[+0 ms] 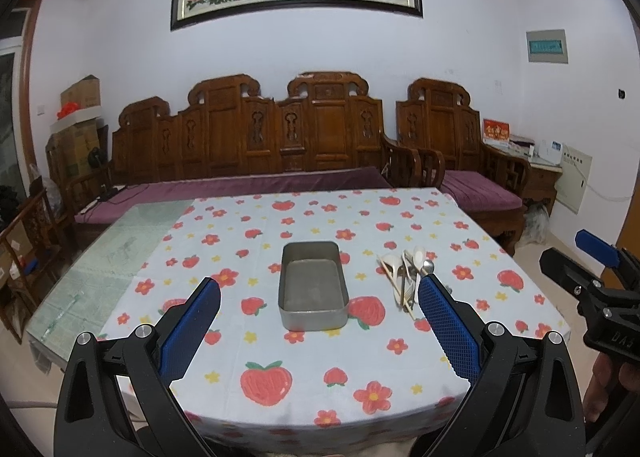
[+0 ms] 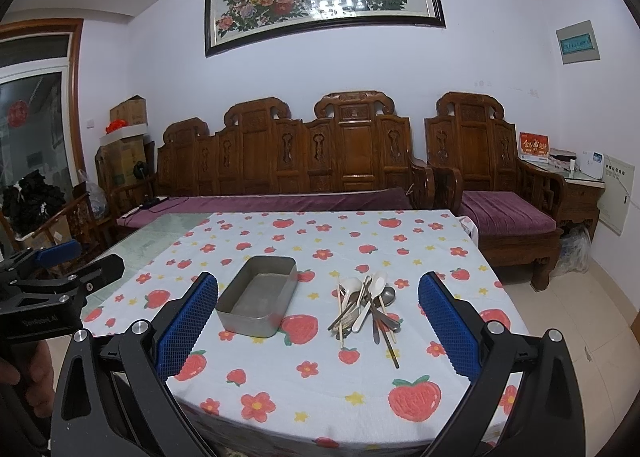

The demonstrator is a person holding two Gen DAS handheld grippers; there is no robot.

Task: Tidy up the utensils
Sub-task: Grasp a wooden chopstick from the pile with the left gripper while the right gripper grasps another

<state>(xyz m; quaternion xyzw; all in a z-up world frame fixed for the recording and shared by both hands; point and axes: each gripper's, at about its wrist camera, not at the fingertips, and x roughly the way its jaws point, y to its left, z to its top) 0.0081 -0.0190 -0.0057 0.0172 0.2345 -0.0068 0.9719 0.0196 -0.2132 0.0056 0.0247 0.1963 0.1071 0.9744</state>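
Observation:
An empty rectangular metal tin [image 1: 313,285] [image 2: 259,302] sits mid-table on the strawberry-print cloth. To its right lies a pile of utensils [image 1: 408,275] [image 2: 366,307]: white spoons, metal spoons and chopsticks, crossed over each other. My left gripper [image 1: 319,331] is open and empty, held above the table's near edge, in front of the tin. My right gripper [image 2: 318,331] is open and empty, held above the near edge, between tin and pile. Each gripper shows at the edge of the other's view: the right one [image 1: 592,277], the left one [image 2: 60,273].
The table [image 2: 280,389] has a bare glass strip [image 1: 100,257] on its left side. A carved wooden sofa [image 1: 256,145] and armchair [image 2: 492,177] stand behind the table. Cardboard boxes [image 1: 80,129] are stacked at far left.

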